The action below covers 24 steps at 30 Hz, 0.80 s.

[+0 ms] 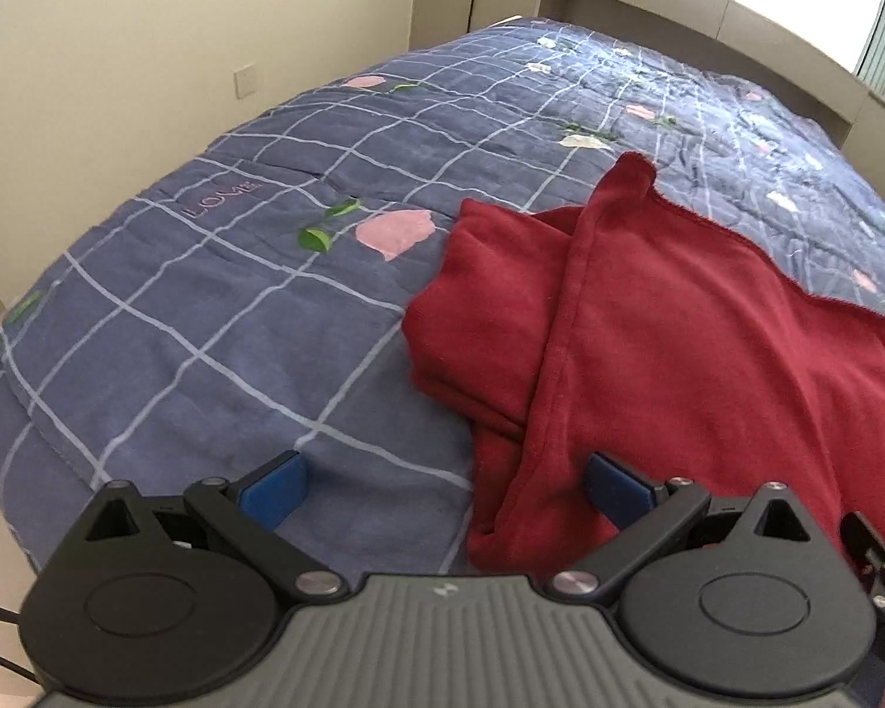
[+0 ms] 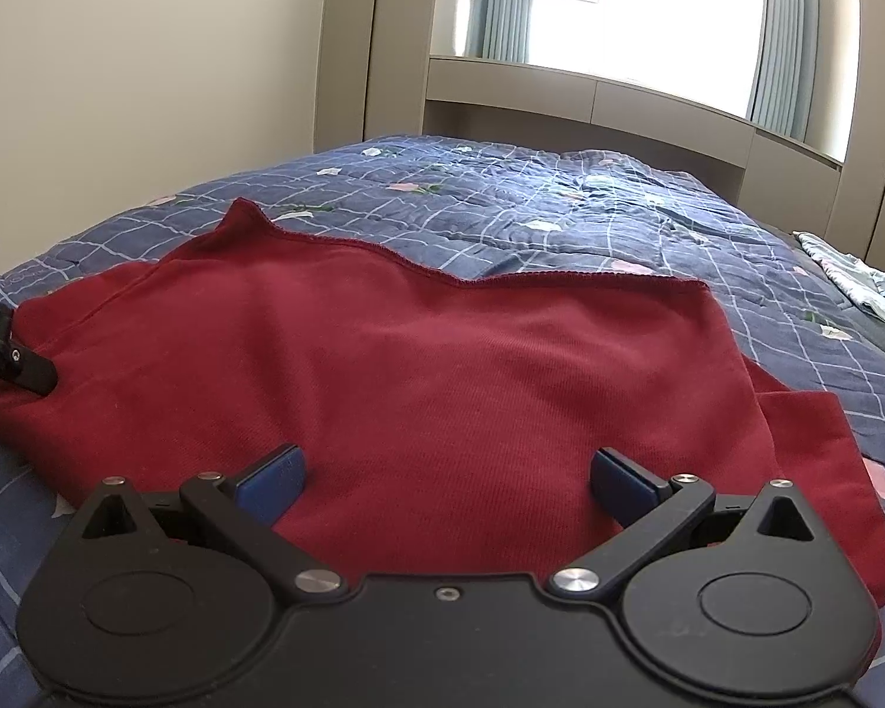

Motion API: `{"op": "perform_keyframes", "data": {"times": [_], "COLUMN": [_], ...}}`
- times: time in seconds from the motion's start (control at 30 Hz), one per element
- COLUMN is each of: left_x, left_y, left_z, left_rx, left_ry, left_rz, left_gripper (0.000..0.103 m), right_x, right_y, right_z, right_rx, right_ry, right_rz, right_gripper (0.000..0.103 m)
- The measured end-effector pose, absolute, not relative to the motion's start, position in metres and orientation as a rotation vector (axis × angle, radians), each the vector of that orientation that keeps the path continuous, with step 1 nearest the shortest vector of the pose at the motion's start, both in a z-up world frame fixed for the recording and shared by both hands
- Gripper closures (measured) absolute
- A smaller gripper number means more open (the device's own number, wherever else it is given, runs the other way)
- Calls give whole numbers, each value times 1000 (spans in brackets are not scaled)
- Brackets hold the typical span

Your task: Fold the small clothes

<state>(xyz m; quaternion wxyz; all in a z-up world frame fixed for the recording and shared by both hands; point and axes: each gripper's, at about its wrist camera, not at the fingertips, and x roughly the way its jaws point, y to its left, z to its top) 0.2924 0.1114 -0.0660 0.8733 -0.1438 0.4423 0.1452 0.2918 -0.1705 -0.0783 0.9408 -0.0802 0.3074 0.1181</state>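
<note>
Left gripper (image 1: 445, 487): blue pads wide apart, nothing between, over garment's left edge. Right gripper (image 2: 445, 481): pads apart, empty, over garment mid. Red garment (image 2: 419, 366): soft fleecy knit, stitched hem, sleeve folded in, lying on quilted blue grid-pattern bedspread (image 1: 218, 318) w/ floral appliqué.

Bedroom with a quilted bed under a bright window

A blue checked quilt (image 2: 560, 218), scattered with pink and white flowers and the stitched word "LOVE" (image 1: 224, 199), covers the bed. Beyond the quilt's far edge stands a beige shelf unit (image 2: 590, 100) below the window (image 2: 666, 12). A pale patterned cloth (image 2: 855, 280) lies on the quilt's right side.
</note>
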Motion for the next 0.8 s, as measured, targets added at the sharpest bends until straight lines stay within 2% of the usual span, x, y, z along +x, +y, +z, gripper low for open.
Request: {"op": "perform_keyframes", "data": {"times": [0.23,0.3,0.33,0.4,0.43,0.5,0.67,0.8], "left_x": [281,281,281,282,283,284,286,289], "left_y": [110,109,109,110,110,111,114,115], "left_z": [-65,-65,-64,-63,-63,-64,-69,-72], "left_rx": [-362,-371,-381,-401,-412,-435,-480,-496], "left_ry": [843,835,829,820,817,816,805,803], "left_rz": [170,156,150,131,125,110,123,130], "left_gripper": [0,4,6,21,25,42,43,35], "right_x": [291,291,291,291,291,292,293,293], "right_y": [-171,-171,-171,-172,-172,-172,-174,-176], "right_z": [-78,-78,-78,-78,-78,-79,-79,-79], "right_rx": [-163,-162,-161,-159,-157,-155,-144,-135], "right_ry": [624,625,626,627,627,627,627,627], "right_rz": [241,241,242,242,243,244,248,251], "right_gripper": [0,0,0,0,0,0,0,0]}}
